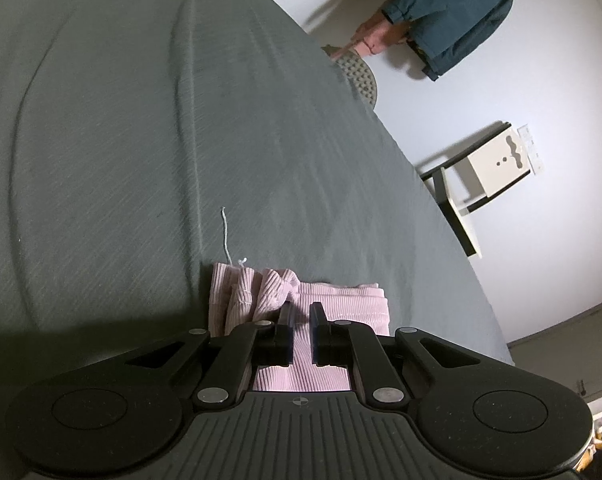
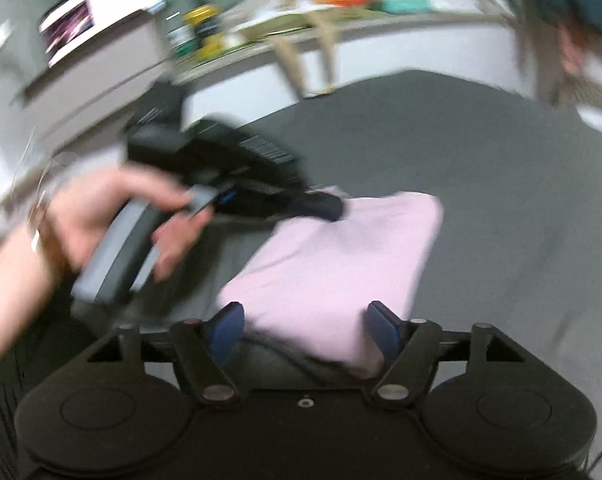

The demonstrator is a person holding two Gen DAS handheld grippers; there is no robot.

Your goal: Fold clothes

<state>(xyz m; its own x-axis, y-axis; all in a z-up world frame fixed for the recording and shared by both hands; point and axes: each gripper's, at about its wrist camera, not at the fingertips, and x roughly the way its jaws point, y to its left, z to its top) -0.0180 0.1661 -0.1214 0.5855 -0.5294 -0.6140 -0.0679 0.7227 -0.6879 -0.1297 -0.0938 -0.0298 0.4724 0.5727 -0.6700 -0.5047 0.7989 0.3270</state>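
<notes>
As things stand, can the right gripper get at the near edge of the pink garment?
Probably yes: the right gripper is open, its fingers straddle the near edge of the folded pink garment, and nothing lies between them, though the picture is blurred.

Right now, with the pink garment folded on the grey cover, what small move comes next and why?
Probably lift the left claw clear. The pink garment already lies as a compact folded stack, and the right claw is open, holding nothing.

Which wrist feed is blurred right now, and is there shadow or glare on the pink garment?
Right wrist view: heavy motion blur, the pink garment and left gripper smeared. Left wrist view: sharp, ribbing on the garment readable, shadow on the grey cover beside the gripper. No glare either view.
</notes>
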